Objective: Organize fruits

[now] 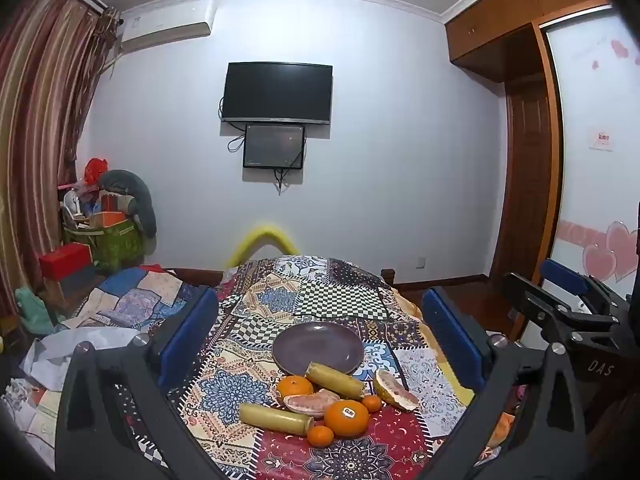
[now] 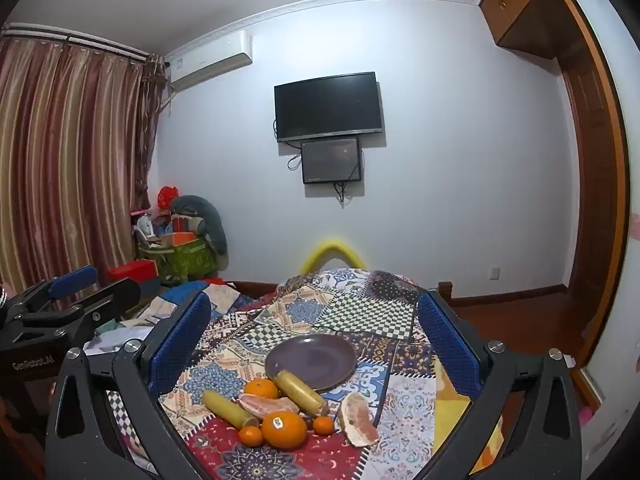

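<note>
An empty purple plate (image 1: pixel 318 346) (image 2: pixel 311 360) sits on a patchwork tablecloth. In front of it lie a large orange with a sticker (image 1: pixel 346 417) (image 2: pixel 284 429), a medium orange (image 1: pixel 295 386) (image 2: pixel 261 389), two small oranges (image 1: pixel 320 436) (image 1: pixel 372 403), two yellow sugarcane pieces (image 1: pixel 276 418) (image 1: pixel 335 380), and two pomelo pieces (image 1: pixel 310 402) (image 1: pixel 394 389). One cane piece rests against the plate's near rim. My left gripper (image 1: pixel 320 340) and right gripper (image 2: pixel 314 344) are both open and empty, held above and behind the fruit.
The right gripper shows at the right edge of the left wrist view (image 1: pixel 560 300), and the left gripper at the left edge of the right wrist view (image 2: pixel 60 304). A quilt-covered bed (image 1: pixel 132 296) and stacked boxes (image 1: pixel 104 236) lie to the left. A wooden wardrobe (image 1: pixel 528 152) stands on the right.
</note>
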Available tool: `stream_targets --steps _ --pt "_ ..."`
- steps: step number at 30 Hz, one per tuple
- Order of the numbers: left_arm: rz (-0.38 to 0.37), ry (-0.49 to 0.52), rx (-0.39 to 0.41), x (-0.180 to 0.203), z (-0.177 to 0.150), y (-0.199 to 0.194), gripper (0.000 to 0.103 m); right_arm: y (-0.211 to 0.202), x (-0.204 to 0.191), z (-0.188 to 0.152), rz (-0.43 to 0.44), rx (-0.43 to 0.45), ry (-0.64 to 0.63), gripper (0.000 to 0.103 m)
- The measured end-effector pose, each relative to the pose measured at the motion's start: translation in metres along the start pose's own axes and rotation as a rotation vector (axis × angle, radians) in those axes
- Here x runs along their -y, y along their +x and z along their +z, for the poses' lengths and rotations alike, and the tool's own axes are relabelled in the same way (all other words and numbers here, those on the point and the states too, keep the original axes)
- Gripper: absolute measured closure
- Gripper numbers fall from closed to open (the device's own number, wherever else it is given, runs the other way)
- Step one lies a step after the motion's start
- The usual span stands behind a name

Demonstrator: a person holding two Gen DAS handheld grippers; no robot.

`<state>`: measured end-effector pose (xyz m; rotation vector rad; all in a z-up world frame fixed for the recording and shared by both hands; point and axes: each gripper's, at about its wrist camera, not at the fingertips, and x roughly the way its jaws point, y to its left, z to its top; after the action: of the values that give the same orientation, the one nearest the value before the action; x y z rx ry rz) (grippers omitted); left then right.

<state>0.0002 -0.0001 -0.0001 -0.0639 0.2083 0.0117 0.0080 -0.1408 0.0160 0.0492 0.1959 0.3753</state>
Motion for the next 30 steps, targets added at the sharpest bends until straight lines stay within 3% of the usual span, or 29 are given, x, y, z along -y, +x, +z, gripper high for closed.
stream_targets --steps 14,30 --pt "-0.002 0.002 -0.002 0.000 0.015 0.003 0.000 0.002 0.001 -0.001 -0.003 -0.003 0.005 0.000" --pt "-0.007 0.017 0.011 0.005 0.007 -0.003 0.000 -0.005 0.001 0.005 0.000 0.004 0.011 0.000"
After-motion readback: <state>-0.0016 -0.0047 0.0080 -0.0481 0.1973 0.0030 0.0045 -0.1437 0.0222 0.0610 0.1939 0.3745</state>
